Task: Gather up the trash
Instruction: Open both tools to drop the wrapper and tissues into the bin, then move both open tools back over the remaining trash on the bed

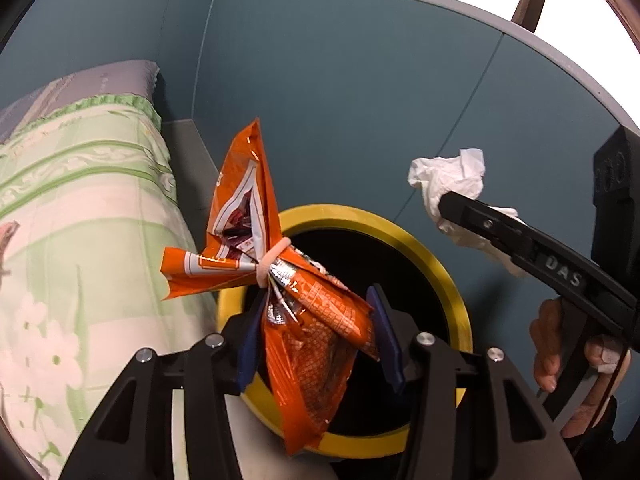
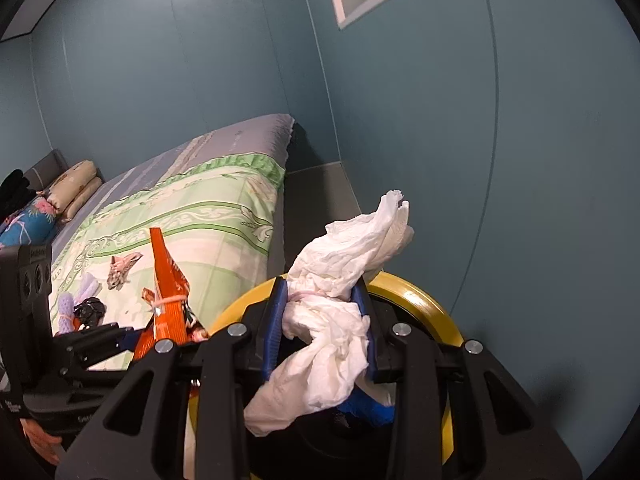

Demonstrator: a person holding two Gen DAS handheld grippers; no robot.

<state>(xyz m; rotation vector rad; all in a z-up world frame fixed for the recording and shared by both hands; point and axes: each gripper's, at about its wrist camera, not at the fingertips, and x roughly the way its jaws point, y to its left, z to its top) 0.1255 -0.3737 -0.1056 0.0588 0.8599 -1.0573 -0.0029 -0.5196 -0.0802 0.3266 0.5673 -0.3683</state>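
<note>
An orange snack bag (image 1: pixel 308 320), cinched near its top with a pale rubber band (image 1: pixel 272 260), hangs pinched between the blue pads (image 1: pixel 386 340) of the left hand-held gripper (image 1: pixel 316 340). It dangles directly over the dark mouth of a round bin with a yellow rim (image 1: pixel 452 280). The bag's lower end reaches down past the near edge of the rim.

To the right, the right hand-held gripper (image 2: pixel 324 328) is clamped shut on a crumpled white tissue (image 2: pixel 340 280), which bulges above and below its blue pads (image 2: pixel 276 320). The tissue is held above the far right side of the same bin (image 2: pixel 424 300). The person's right hand (image 1: pixel 560 360) shows on the handle.

The bin stands on the floor in the narrow gap between a bed (image 2: pixel 208 208) and a teal wall (image 2: pixel 440 140). The bed has a green and white floral cover. On the cover lie small items: a crumpled brownish wrapper (image 2: pixel 122 268), a lilac knitted object (image 2: pixel 76 300) and something black (image 2: pixel 90 308) just beside it. Pillows (image 2: pixel 76 188) are stacked at the far end of the bed.
</note>
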